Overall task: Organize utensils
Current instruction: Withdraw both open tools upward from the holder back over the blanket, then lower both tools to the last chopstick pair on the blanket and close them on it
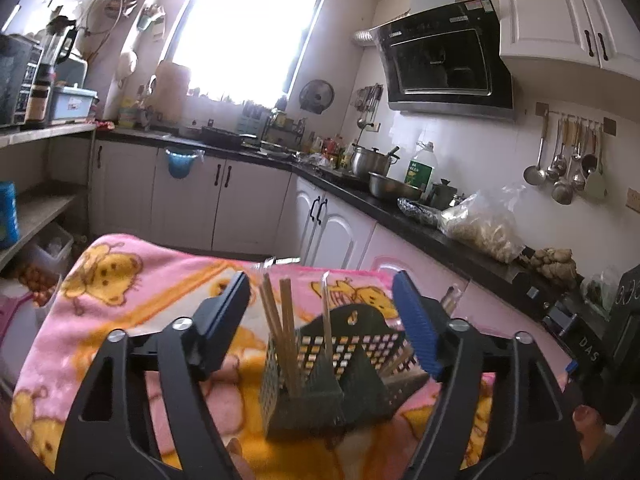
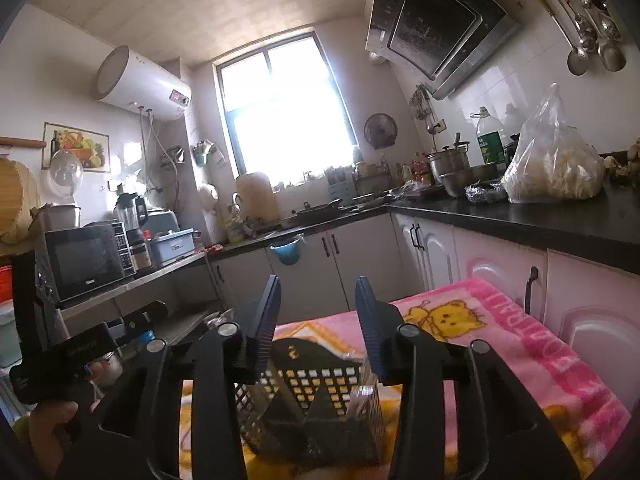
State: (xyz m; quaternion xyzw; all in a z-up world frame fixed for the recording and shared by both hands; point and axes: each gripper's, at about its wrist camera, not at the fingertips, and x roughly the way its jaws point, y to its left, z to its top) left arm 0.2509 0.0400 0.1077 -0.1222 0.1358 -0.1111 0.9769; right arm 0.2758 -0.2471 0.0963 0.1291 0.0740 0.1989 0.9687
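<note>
Both tongs hang over the pink blanket [image 1: 132,280] with jaws spread and nothing between them. The left gripper [image 1: 324,312] and the right gripper [image 2: 318,312] both frame the dark perforated caddy [image 1: 344,364], which stands upright on the blanket, near us.

It looks like light, stiff plastic, likely to tip if nudged, so take it by the back plate.

Two chopsticks [image 1: 280,336] lean in its left compartment: thin, light, smooth and apt to slip, best pinched mid-shaft. One pale stick [image 1: 326,316] stands in the middle. Another utensil [image 1: 450,298] pokes up behind on the right; I can't tell what it is.
</note>
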